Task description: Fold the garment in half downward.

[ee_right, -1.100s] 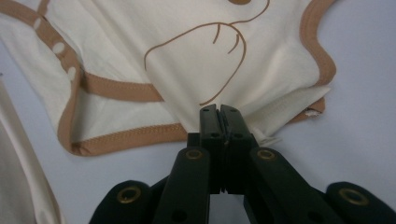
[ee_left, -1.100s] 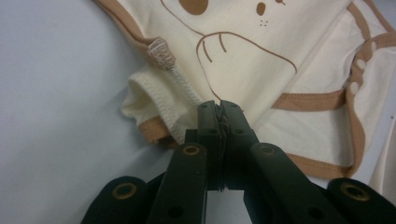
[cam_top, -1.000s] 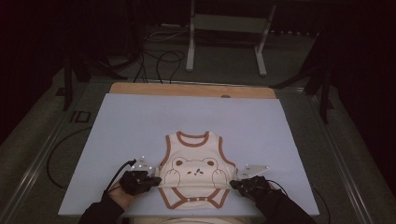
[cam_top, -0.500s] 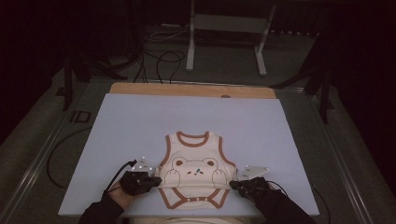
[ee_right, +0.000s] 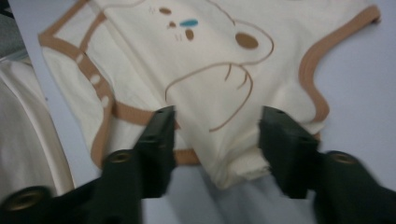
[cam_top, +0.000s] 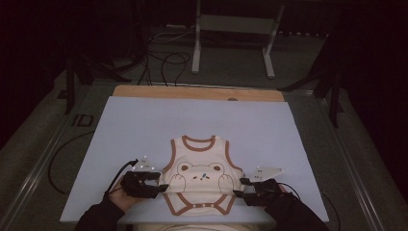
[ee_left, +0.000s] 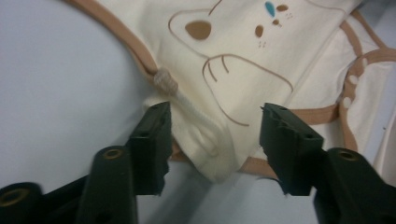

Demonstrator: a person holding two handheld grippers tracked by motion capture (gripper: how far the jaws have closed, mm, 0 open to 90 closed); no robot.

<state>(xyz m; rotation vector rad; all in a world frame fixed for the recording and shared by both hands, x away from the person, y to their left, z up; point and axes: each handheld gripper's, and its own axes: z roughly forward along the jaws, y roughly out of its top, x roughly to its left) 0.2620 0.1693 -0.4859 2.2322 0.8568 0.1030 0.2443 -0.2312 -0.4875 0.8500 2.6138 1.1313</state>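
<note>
Garment: a sleeveless baby bodysuit (cam_top: 201,180) is laid flat, front up, near the front edge of the tabletop (cam_top: 144,125), between the two grippers.
Left gripper (cam_top: 155,182): it is placed at the garment's left side seam; the fingers (ee_left: 152,140) have just been opening and are now spread apart, with a bunched corner of cloth lying loose between them and not pressed.
Right gripper (cam_top: 241,187): it is placed at the opposite side seam; its fingers (ee_right: 156,140) have likewise just been opening, and a folded corner is seen between them, unclamped.
Step judged: the cloth appears to have been let go after being smoothed or set down.
Fabric: soft cream knit, thin and limp, by the look easily creased.
Trim: a tan ribbed band is run round neck, armholes and leg openings.
Print: a bear face is drawn in brown outline, with a small blue mark by the nose.
Fastening: pale snaps (ee_left: 348,91) are set along the crotch band.
Surface: the pale blue sheet looks smooth and matte, so the cloth could slide.
Risk, snagging: the bunched corners could be dragged on withdrawal, if a pad catches the knit.
Risk, creasing: small puckers at both seams may be left pressed in.
Risk, edge: the lower hem lies close to the front edge and could be pulled over it.
</note>
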